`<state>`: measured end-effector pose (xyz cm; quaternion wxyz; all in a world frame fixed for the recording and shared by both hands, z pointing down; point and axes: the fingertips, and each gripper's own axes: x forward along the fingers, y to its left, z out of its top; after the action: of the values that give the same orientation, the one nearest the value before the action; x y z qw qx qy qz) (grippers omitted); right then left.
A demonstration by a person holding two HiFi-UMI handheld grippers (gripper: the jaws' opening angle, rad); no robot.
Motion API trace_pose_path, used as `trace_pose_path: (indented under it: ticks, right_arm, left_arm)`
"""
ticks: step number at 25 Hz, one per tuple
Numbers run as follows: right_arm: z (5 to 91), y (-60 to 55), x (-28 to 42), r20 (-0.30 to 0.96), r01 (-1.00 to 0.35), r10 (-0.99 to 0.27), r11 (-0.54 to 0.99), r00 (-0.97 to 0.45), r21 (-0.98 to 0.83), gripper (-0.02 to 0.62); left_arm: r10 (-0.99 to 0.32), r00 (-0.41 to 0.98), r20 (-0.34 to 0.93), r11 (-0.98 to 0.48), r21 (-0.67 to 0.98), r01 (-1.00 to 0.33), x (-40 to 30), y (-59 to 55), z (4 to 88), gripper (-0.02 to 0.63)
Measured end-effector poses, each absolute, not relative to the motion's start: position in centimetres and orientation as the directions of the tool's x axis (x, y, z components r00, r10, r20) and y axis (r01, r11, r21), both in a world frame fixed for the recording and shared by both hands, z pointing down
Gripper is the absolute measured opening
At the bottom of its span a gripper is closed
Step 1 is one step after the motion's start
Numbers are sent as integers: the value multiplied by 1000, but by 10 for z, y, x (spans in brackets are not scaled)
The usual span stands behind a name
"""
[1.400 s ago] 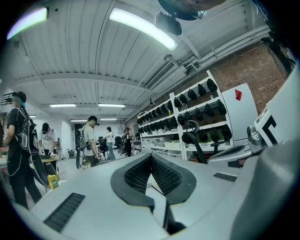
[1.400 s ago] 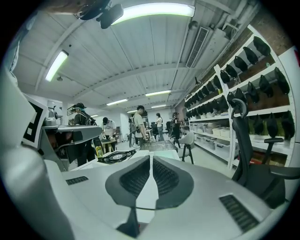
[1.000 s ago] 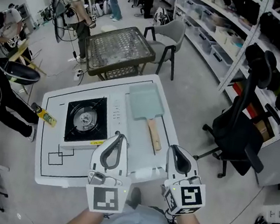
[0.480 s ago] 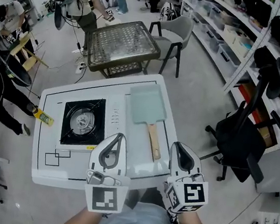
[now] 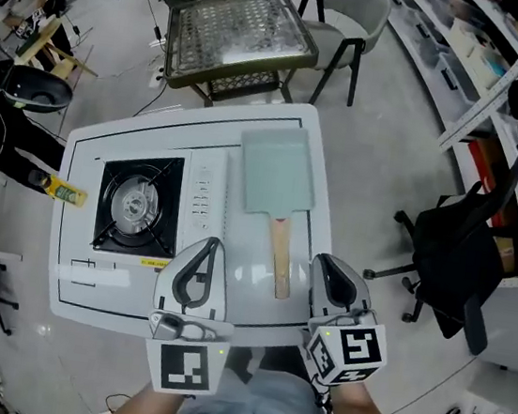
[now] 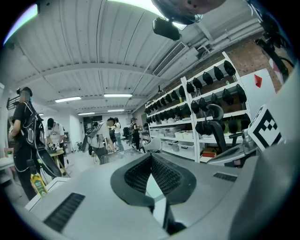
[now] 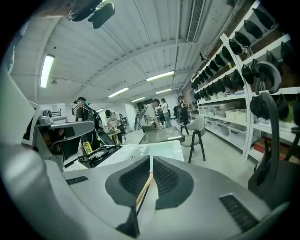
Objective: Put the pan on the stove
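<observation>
A pale green square pan (image 5: 277, 172) lies flat on a white table (image 5: 155, 131), just right of a black-topped portable gas stove (image 5: 138, 203) and off its burner, its wooden handle (image 5: 280, 256) pointing toward the person. The left gripper (image 5: 210, 244) and right gripper (image 5: 322, 261) hover over the table's near edge, each with its jaws pressed together on nothing, the right one just beside the handle's end.

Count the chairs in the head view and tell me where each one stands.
2. A grey chair stands by the mesh-topped table at the top; a black office chair stands right of the white table. Others may be hidden off frame.
</observation>
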<state>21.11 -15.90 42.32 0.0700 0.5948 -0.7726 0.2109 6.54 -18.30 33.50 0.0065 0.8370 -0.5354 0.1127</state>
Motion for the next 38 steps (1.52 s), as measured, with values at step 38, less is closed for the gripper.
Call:
trace_pose_path:
  ticks: [38]
  right_arm:
    - [544,-221,163,395,-514,-448,181,-802,-838,221]
  left_arm:
    - [-888,244,390,-290,-62,-955,65,-268,435,18]
